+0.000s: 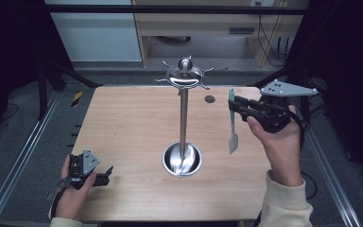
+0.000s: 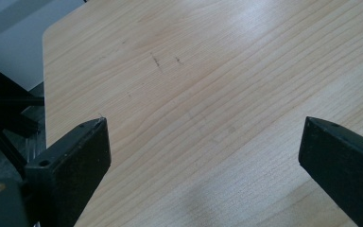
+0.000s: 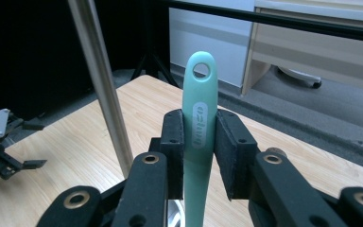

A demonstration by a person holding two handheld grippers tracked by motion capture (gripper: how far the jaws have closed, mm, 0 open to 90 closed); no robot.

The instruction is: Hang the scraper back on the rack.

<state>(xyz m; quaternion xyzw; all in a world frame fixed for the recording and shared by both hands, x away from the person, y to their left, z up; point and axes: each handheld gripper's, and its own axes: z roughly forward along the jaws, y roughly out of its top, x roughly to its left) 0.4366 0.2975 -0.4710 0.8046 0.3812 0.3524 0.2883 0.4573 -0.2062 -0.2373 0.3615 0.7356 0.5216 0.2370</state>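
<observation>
My right gripper (image 1: 232,105) is shut on the teal handle of a small spatula (image 1: 232,124), which hangs upright above the table with its pale blade down. In the right gripper view the teal handle (image 3: 199,111) stands between the two pads, its hanging hole above them. A steel utensil stand (image 1: 184,109) with a round base and hooked top rises at the table's middle, to the left of the spatula; its pole (image 3: 101,80) shows at left. My left gripper (image 1: 105,174) rests open at the table's near left corner, its jaws wide over bare wood (image 2: 203,94).
The wooden table (image 1: 123,123) has a small dark hole (image 1: 210,99) near its far edge. Metal rails run along both sides of the table. A wooden desk and cables stand beyond the far edge.
</observation>
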